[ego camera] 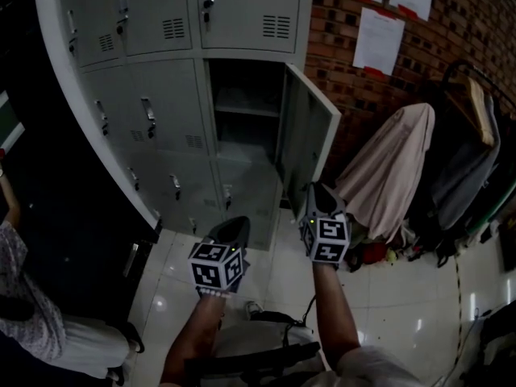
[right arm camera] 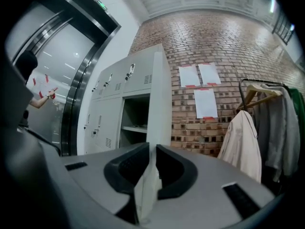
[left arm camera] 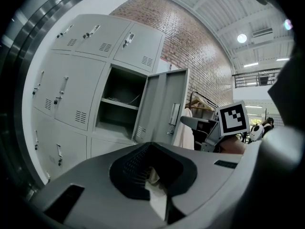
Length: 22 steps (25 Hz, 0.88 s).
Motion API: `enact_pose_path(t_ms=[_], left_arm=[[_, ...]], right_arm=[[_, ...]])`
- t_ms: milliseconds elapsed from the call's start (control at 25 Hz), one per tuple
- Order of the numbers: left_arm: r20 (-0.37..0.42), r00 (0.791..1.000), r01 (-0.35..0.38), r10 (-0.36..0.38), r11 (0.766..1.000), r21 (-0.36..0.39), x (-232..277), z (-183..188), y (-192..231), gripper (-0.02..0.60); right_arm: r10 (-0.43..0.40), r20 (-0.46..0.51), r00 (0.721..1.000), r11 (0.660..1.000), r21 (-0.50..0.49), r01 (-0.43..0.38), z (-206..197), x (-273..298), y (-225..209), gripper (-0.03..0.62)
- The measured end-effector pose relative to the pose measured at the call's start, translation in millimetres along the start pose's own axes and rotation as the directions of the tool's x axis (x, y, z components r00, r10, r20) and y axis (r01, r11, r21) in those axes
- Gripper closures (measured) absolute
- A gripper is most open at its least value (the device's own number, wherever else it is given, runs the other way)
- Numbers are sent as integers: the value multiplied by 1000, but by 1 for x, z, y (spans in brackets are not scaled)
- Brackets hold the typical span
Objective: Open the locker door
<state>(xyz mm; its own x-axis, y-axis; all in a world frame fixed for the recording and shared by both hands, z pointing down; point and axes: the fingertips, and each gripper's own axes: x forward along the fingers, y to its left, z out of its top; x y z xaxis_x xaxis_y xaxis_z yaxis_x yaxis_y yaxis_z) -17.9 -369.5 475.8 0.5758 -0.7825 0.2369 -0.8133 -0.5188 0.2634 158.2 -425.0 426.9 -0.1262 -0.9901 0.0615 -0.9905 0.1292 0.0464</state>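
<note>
With the right tongs (right arm camera: 151, 152), clamps the free edge of the locker door (right arm camera: 160, 92); holds the left tongs (left arm camera: 151, 149) closed and empty, near but off the door. Faces the grey locker bank (ego camera: 153, 95), with that door swung wide off the open compartment (ego camera: 242, 107). Finds, right of it, a brick wall (ego camera: 339, 47), then a pale coat (ego camera: 387, 172).

Nothing legible for you here. Paper sheets (right arm camera: 198, 75) on the brick wall (right arm camera: 224, 37), up and right of your right tongs (right arm camera: 151, 163): print too small to read. Marker cubes (ego camera: 216, 266) on both tongs carry square codes only, no text.
</note>
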Motion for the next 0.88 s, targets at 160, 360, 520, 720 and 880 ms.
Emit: enact_pose_path(t_ms=[160,360,520,720,880], left_arm=[[-2,1000,-7,7,1000,-11,-5,-3,3,583],[4,1000,-10,10,1000,-12,-12,-2,2,583],[16,1000,-21,21,1000,-11,-20,2,4,583],[35,999,-38,38,999,-15,-35,6,5,583],[56,997,-47,48,999,-16,-50,12,3,583]], right_arm=[[14,6,1000,1000,-20,-14,4,-1,8,542],[24,23,999,999,-37,-23,13,-8,14,541],[54,32,998,998,-40,-53,20,-14,25,569],[117,29,993,992,-38,-116,25,-20,50,591],[192,20,981,981,-24,-191,26,-29,81,591]])
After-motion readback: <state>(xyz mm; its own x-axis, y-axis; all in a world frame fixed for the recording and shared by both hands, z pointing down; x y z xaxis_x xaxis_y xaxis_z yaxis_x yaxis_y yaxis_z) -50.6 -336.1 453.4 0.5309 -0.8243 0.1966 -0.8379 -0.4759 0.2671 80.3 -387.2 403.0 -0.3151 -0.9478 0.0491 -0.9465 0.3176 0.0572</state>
